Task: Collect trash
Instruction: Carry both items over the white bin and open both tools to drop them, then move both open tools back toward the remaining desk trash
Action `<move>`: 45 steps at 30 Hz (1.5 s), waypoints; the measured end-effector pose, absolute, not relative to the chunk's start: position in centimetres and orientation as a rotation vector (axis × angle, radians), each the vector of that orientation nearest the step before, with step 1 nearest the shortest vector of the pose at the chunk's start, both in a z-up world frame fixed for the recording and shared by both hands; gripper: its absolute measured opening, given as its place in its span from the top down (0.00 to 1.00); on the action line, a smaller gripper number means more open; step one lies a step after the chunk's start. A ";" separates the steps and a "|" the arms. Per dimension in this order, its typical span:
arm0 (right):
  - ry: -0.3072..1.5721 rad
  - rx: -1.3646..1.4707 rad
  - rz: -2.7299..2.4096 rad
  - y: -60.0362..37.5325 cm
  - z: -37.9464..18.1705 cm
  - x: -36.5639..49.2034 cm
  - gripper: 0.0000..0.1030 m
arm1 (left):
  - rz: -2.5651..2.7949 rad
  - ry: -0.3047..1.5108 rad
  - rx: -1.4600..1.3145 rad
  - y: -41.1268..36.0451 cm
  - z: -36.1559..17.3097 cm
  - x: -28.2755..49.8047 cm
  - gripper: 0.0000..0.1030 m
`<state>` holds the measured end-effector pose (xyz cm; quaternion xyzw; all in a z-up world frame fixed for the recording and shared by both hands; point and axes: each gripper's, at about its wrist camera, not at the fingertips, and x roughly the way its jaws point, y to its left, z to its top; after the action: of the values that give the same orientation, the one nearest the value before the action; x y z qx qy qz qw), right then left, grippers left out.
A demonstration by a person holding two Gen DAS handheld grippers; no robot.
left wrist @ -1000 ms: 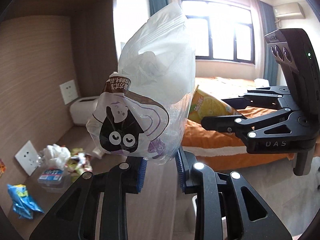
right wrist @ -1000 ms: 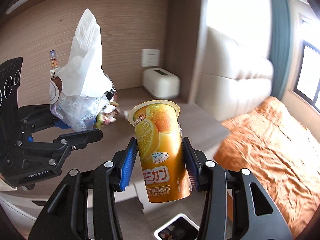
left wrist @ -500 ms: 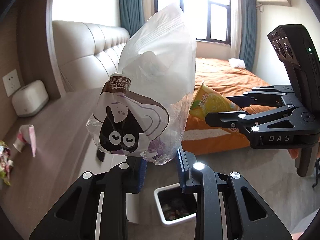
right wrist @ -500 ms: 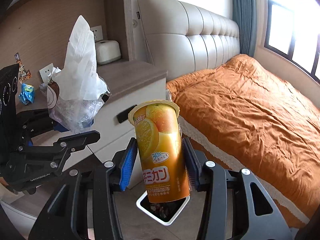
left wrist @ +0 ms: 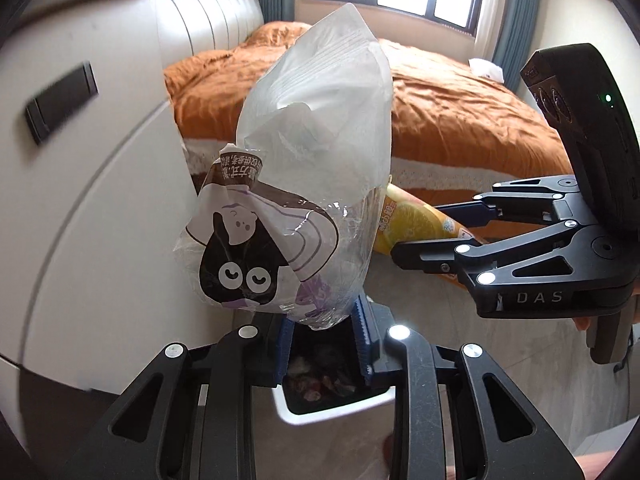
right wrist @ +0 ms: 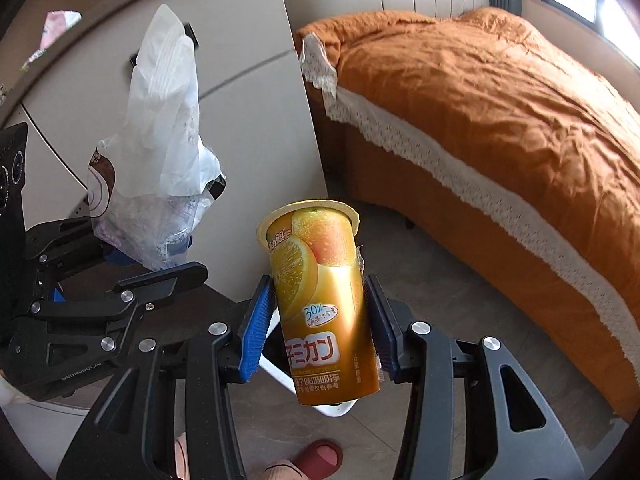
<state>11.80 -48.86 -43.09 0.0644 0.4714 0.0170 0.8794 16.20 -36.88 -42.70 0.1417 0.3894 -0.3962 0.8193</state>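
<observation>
My left gripper [left wrist: 322, 336] grips the bottom of a clear plastic bag [left wrist: 312, 168] stuffed with white film and a cat-print wrapper. Its jaws are opening, with the bag still upright between the blue pads. Right under it sits a white trash bin [left wrist: 336, 410] with dark litter inside. My right gripper [right wrist: 320, 320] is shut on an orange drink cup [right wrist: 320, 288], held upright above the bin's white rim [right wrist: 340, 408]. The left wrist view shows the right gripper [left wrist: 436, 236] at the right, cup [left wrist: 412, 220] pointing toward the bag. The left gripper [right wrist: 168, 276] and bag [right wrist: 164, 140] show left in the right wrist view.
A white nightstand [left wrist: 92, 208] with a dark handle stands just left of the bin. Loose wrappers [right wrist: 60, 28] lie on top of it. The bed with an orange cover [right wrist: 500, 112] runs along the right. A person's foot in a red slipper [right wrist: 320, 456] stands near the bin.
Both grippers have come down from desk-top height and swung toward the bed. They now hang low over the bin on the floor, each still carrying its item.
</observation>
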 end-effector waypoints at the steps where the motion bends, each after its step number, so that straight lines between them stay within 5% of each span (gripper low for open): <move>1: 0.993 0.143 0.040 -49.1 -44.8 12.0 0.33 | -0.850 0.862 0.306 -37.1 -44.9 16.4 0.49; 2: 1.006 0.153 0.046 -49.2 -46.5 12.1 0.18 | -0.840 0.870 0.317 -37.2 -46.5 16.5 0.23; 3: 1.005 0.164 0.037 -49.4 -48.6 12.1 0.03 | -0.816 0.874 0.335 -37.1 -48.5 16.7 0.13; 4: 1.006 0.176 0.032 -49.8 -50.1 12.2 0.04 | -0.838 0.901 0.333 -37.0 -50.3 16.9 0.04; 9: 1.109 0.183 0.013 -50.6 -57.6 12.5 0.04 | -0.809 0.976 0.381 -37.5 -57.3 16.8 0.04; 17: 1.128 0.168 0.027 -49.9 -58.2 12.3 0.04 | -0.798 1.002 0.365 -38.5 -56.6 16.6 0.04; 45: 0.747 0.154 -0.074 -44.4 -27.1 11.6 0.04 | -0.761 0.695 0.205 -30.4 -25.6 15.0 0.04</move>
<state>11.59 -44.38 -27.11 0.0751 0.3646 -0.0362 0.9274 15.00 -30.43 -25.63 0.0980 0.3316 -0.3633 0.8651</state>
